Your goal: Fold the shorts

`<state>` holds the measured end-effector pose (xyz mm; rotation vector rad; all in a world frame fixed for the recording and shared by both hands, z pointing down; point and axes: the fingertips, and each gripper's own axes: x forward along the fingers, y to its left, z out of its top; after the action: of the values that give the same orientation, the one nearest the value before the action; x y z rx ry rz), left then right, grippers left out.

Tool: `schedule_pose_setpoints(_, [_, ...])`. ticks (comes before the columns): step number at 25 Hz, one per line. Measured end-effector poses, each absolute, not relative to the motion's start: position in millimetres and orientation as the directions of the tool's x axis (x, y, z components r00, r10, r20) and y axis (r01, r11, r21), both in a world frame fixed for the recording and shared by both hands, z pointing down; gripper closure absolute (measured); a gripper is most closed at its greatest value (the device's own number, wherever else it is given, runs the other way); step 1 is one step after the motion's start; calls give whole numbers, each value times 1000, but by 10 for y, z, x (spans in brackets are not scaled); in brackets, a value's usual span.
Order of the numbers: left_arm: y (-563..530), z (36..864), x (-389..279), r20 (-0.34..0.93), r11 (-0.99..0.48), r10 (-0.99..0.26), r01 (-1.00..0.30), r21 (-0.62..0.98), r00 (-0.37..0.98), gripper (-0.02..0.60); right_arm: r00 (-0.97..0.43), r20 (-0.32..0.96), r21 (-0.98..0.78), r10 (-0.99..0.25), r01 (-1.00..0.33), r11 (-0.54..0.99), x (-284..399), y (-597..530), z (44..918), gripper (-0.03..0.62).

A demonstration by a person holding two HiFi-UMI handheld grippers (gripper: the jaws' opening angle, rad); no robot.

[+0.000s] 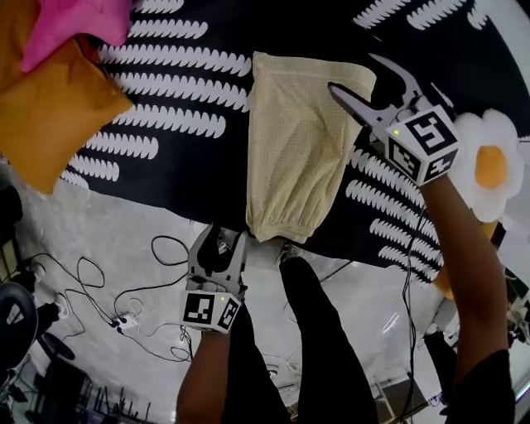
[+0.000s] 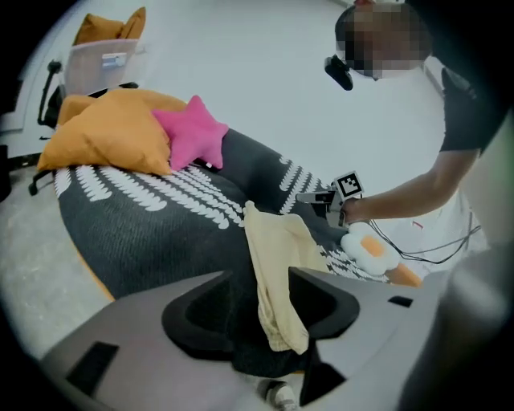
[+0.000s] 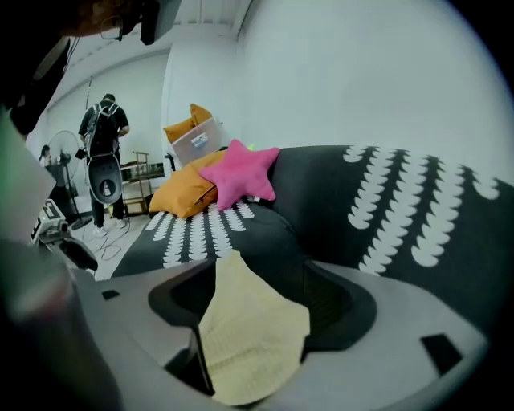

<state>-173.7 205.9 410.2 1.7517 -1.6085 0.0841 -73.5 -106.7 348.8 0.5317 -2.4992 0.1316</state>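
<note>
The cream shorts [image 1: 294, 141] lie folded lengthwise into a narrow strip on the black cushion with white leaf print [image 1: 174, 178]. Their hem hangs over the near edge. My right gripper [image 1: 354, 74] hovers at the strip's far right corner, jaws apart and nothing pressed between them. In the right gripper view the shorts [image 3: 249, 337] show between the spread jaws of the right gripper [image 3: 259, 273]. My left gripper [image 1: 219, 242] is held off the near edge, left of the hem, and is open. The left gripper view has the shorts [image 2: 277, 257] ahead, between the left gripper's [image 2: 257, 279] jaws, untouched.
An orange cushion [image 1: 50, 116] and a pink star cushion [image 1: 74, 25] lie at the far left. A fried-egg plush [image 1: 489, 166] sits by my right wrist. Cables [image 1: 124, 290] trail over the floor. Another person [image 3: 104, 152] stands far off.
</note>
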Motion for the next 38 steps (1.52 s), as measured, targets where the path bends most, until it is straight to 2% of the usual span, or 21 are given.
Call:
schedule_pose_setpoints(5, [1675, 4050, -1618, 496, -114, -823, -936, 333, 276, 392, -736, 566, -46, -371, -478, 877, -114, -656, 3734, 277])
schedule_pose_setpoints(11, [799, 3898, -1820, 482, -258, -801, -931, 258, 356, 410, -673, 615, -103, -410, -585, 805, 354, -727, 3944, 283])
schedule_pose_setpoints(16, [27, 3952, -1780, 522, -399, -736, -899, 181, 432, 411, -665, 611, -194, -429, -652, 733, 520, -1079, 4204, 377])
schedule_pose_setpoints(24, [-706, 4373, -1817, 609, -260, -652, -888, 380, 452, 385, -690, 621, -371, -371, -676, 637, 363, -1372, 4398, 389])
schedule_pose_setpoints(25, [-759, 4432, -1841, 630, -235, -642, -895, 380, 436, 392, -692, 620, -387, -370, -679, 624, 346, -1393, 4414, 413])
schedule_pose_setpoints(26, [-810, 4483, -1879, 655, -209, -632, -905, 369, 413, 416, -693, 619, -394, -370, -681, 617, 332, -1407, 4419, 445])
schedule_pose_setpoints(28, [-908, 4555, -1947, 704, -182, -609, -929, 324, 365, 525, -688, 622, -381, -374, -683, 623, 326, -1429, 4400, 556])
schedule_pose_setpoints(29, [-954, 4576, -1965, 720, -182, -598, -935, 306, 352, 580, -684, 626, -370, -375, -684, 629, 339, -1439, 4383, 574])
schedule_pose_setpoints(38, [-1186, 4786, -2018, 738, -285, -519, -901, 327, 432, 577, -646, 686, -279, -334, -658, 699, 525, -1480, 4585, 577])
